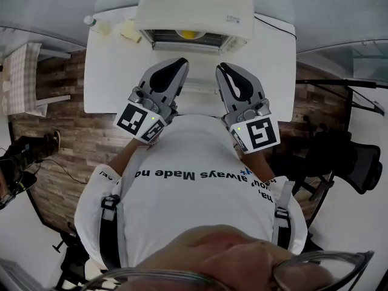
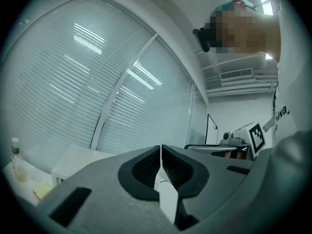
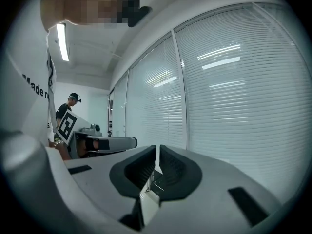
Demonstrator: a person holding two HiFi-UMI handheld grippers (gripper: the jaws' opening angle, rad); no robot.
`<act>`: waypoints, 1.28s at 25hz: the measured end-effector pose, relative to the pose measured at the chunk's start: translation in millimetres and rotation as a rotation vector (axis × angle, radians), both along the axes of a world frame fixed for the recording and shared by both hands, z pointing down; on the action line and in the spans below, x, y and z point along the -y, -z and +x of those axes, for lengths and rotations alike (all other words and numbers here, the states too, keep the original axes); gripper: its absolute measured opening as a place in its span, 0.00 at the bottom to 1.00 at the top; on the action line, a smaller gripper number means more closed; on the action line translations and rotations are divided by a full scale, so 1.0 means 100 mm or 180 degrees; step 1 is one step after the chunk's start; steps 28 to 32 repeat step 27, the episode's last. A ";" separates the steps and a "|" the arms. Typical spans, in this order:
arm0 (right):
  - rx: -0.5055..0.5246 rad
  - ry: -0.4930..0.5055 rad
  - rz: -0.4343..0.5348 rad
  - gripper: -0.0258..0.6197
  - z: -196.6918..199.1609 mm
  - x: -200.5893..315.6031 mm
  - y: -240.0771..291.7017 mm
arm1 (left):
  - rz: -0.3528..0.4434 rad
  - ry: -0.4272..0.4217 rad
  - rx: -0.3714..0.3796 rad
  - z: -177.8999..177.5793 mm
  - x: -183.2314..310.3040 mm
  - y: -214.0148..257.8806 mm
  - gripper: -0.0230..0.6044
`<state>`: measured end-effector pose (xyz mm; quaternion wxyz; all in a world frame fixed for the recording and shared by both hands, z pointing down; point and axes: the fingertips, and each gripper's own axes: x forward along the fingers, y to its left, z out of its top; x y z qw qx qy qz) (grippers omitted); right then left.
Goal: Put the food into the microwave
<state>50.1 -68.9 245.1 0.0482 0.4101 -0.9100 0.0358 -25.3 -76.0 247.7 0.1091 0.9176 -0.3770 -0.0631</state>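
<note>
Food point(image 1: 189, 34) lies in microwave point(image 1: 194, 5), beyond left claw point(image 1: 180, 62) and right claw point(image 1: 222, 68).

Inside of microwave point(image 1: 194, 5) mostly hidden under its top; yellow item point(image 1: 189, 34) in there only partly seen, can't ID. Near edge of table point(image 1: 109, 77) hidden behind person's shirt point(image 1: 194, 199). The bottle point(image 1: 91, 22) label is too small to read.

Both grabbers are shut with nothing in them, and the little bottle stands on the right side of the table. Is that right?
Not quite. The head view shows the bottle on the left side of the table, not the right. The rest holds: the left gripper and the right gripper are both shut with nothing in them.
</note>
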 end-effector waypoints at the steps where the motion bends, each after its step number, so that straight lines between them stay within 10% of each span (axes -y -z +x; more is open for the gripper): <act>1: 0.0011 0.0011 0.0011 0.08 0.00 -0.01 0.01 | 0.0011 0.0006 0.0008 0.00 0.00 0.01 0.06; 32: -0.0013 -0.0115 0.0067 0.08 0.14 -0.06 0.06 | 0.0015 0.0129 0.0007 -0.01 -0.04 0.04 0.06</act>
